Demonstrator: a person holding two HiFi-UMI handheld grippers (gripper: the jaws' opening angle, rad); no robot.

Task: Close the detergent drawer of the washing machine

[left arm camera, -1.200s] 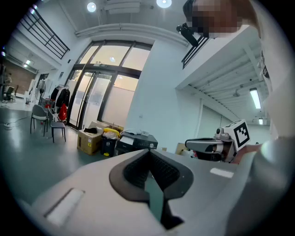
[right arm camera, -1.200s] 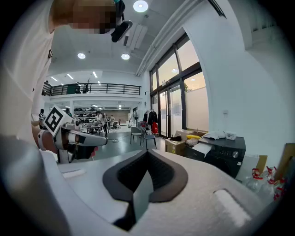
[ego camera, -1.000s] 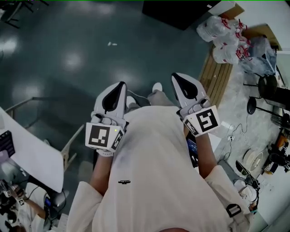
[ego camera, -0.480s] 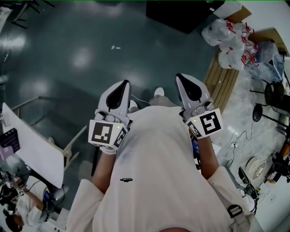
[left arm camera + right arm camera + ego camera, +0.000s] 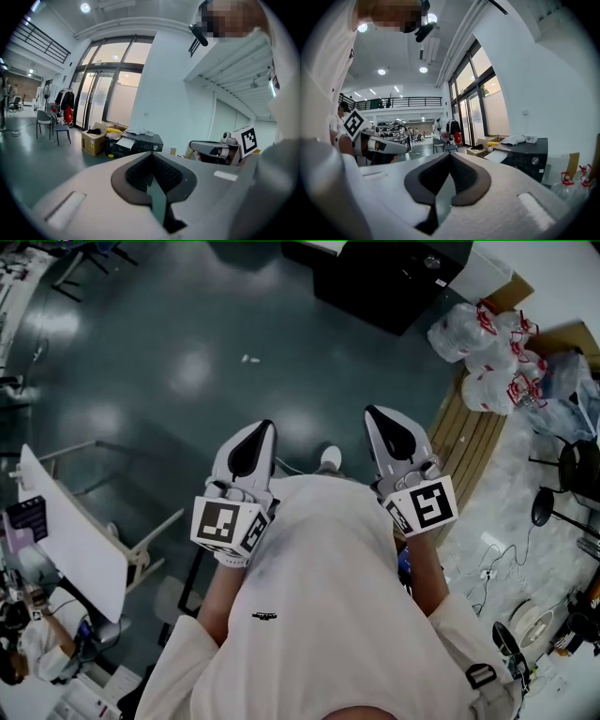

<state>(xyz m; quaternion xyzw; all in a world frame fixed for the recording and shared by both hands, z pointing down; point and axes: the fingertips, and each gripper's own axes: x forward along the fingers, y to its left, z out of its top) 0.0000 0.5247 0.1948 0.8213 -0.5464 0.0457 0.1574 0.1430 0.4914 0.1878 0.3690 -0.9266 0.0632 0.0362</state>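
Note:
A dark machine with a dial (image 5: 398, 277) stands on the floor at the top of the head view, well ahead of both grippers. It also shows small in the left gripper view (image 5: 136, 143) and in the right gripper view (image 5: 527, 154). Its drawer is too small to make out. My left gripper (image 5: 251, 442) and right gripper (image 5: 389, 427) are held side by side in front of the person's chest, pointing forward. Both are shut with nothing between the pads (image 5: 151, 164) (image 5: 449, 161). Each gripper view catches the other gripper at its edge: the right gripper (image 5: 218, 149) and the left gripper (image 5: 379, 145).
Packs of water bottles (image 5: 487, 324) lie beside a wooden pallet (image 5: 473, 427) at the right. A white table (image 5: 70, 540) stands at the left. Cables and stands crowd the right edge. A cardboard box (image 5: 93, 143) and chairs (image 5: 49, 124) sit near the machine.
The whole view has shifted forward: the dark machine shows more fully at the top and the bottle packs have slid down. Both grippers stay shut in front of the chest.

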